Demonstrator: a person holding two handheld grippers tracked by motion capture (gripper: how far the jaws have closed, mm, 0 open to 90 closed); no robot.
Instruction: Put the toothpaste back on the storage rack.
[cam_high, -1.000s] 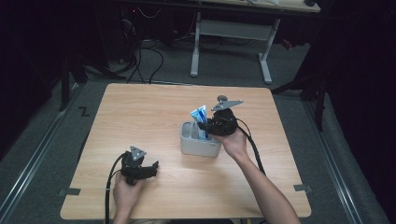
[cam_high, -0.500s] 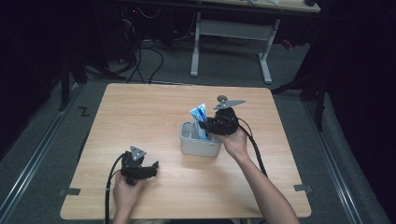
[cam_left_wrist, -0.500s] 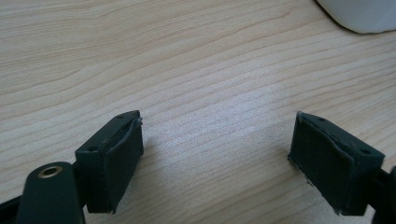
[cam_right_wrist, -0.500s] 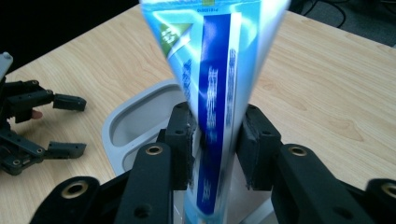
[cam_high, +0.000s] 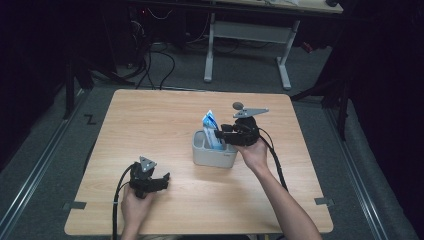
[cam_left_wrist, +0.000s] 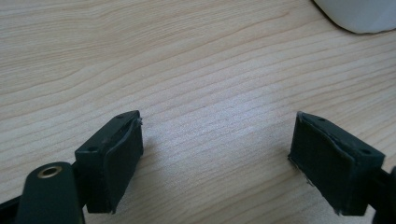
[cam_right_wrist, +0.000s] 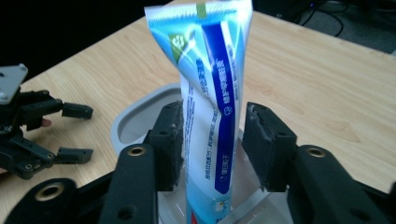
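Change since the earlier frames: almost nothing had shifted across the table; both hands stayed where they were, and the one real change was at the right gripper (cam_high: 226, 134), whose jaws had just been opening around the toothpaste tube (cam_high: 211, 131).
Right gripper: in the right gripper view its jaws stood half apart, one on either side of the tube (cam_right_wrist: 210, 107); the left pad looked at most to brush the tube and a clear gap showed at the right pad, so nothing was clamped.
Tube: it stood upright in the grey holder (cam_high: 214, 156), crimped end up, near the middle of the table and slightly right, leaning only a little.
Why it stood so: the holder's wall and inner divider appeared to carry the tube, which I judge is why the jaws could let go without it tipping.
Left gripper: it rested at the near left of the table (cam_high: 159, 181), well apart from the holder, jaws wide open over bare wood (cam_left_wrist: 210, 84) and holding nothing.
Why it waited there: parked low and clear, it left the right hand room to work.
Step in hand: by my reading, the release after setting the tube into the holder.
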